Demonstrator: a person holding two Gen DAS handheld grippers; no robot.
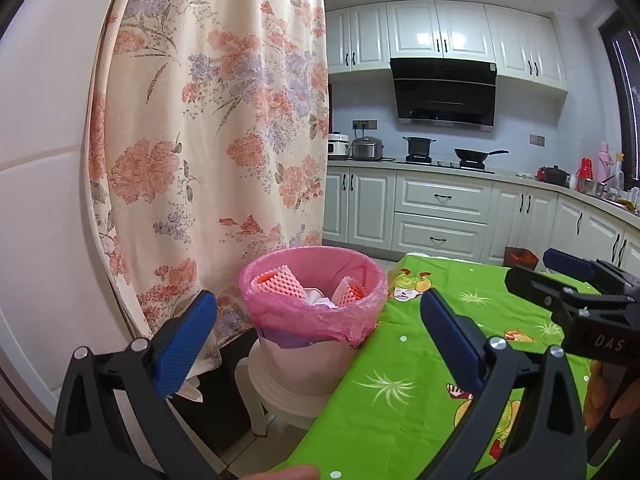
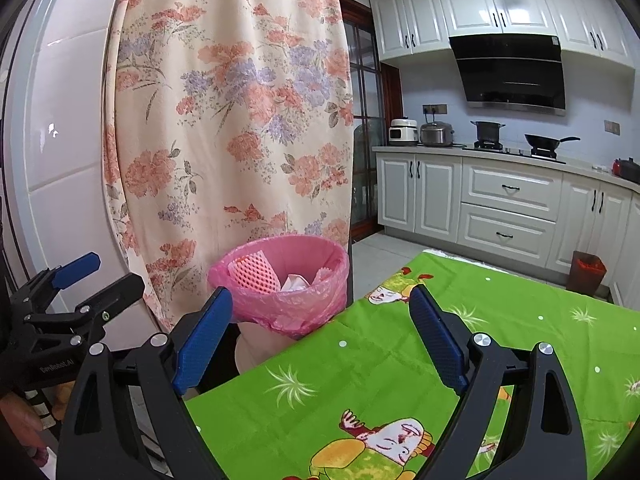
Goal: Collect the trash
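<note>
Pink plastic lines the trash bin (image 1: 316,300), which stands on a pale stool (image 1: 280,396) just beside the corner of the tabletop (image 1: 420,360), whose cloth is bright green with cartoon figures. Inside the bin lie pieces of pink foam netting (image 1: 276,280) and some white crumpled paper (image 1: 320,298). The left tongs (image 1: 318,316) stand wide open with nothing between their blue pads, pointing toward the bin. The right tongs (image 2: 320,316) are likewise spread wide and hold nothing; they hover over the green cloth, with the bin beyond them. A flowered curtain (image 1: 212,120) hangs behind the bin. Farther back are white kitchen cabinets (image 1: 440,204), a black range hood (image 1: 444,92), and a wok (image 1: 474,155) on the stove.
</note>
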